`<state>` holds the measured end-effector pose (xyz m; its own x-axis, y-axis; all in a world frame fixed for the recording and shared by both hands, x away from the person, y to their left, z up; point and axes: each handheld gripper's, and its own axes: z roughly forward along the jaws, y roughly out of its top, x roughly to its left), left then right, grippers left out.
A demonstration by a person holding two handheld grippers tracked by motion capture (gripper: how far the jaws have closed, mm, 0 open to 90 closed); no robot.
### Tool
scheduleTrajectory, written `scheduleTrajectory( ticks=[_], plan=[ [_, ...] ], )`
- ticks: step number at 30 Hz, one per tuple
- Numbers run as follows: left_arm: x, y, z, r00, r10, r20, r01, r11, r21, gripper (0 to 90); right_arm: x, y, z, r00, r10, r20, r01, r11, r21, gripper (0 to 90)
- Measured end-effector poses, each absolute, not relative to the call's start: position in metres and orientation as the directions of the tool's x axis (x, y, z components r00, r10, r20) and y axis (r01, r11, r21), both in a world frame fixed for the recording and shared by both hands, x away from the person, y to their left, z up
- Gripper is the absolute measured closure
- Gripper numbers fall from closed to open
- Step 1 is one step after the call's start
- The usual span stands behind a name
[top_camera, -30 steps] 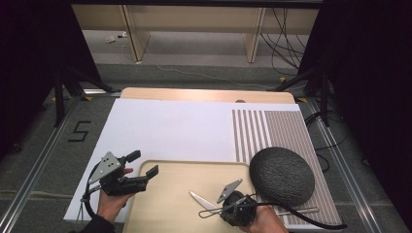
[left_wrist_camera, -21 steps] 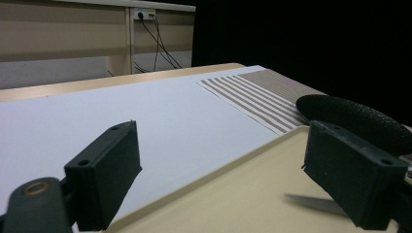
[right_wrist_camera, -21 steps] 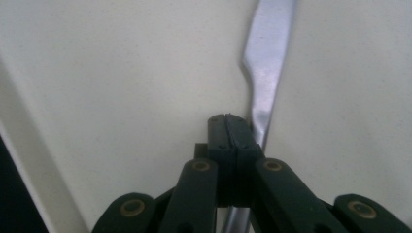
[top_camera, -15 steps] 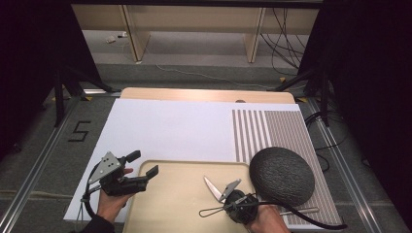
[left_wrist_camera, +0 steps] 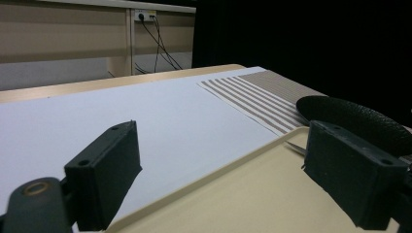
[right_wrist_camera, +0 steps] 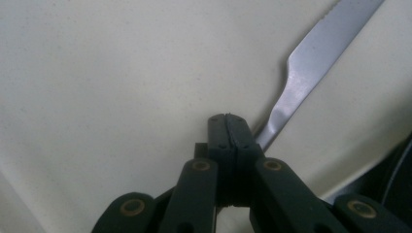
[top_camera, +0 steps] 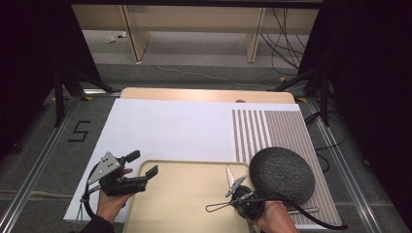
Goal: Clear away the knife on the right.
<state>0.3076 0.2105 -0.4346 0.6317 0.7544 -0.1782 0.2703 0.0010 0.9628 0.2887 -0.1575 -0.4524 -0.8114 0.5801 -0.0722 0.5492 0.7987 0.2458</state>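
Knife (right_wrist_camera: 311, 63) handle hidden behind closed jaws, tray (right_wrist_camera: 97, 73)

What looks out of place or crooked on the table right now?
Nothing is spilled or damaged. The one odd thing is the silver table knife: the shut right gripper pinches it by the handle, blade slanting out over the beige plastic tray, next to the dark grey textured dome.
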Motion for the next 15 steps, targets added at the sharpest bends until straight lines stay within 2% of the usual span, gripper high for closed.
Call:
scheduleTrajectory(
  ticks=[15],
  plan=[
    [0.308,0.211,-0.435,0.635,0.752,-0.177,0.267,0.002,0.964,12.7,0.282,-0.173,-0.450,-0.790,0.611,-0.057,0.581,0.775,0.250,90.0]
  ],
)
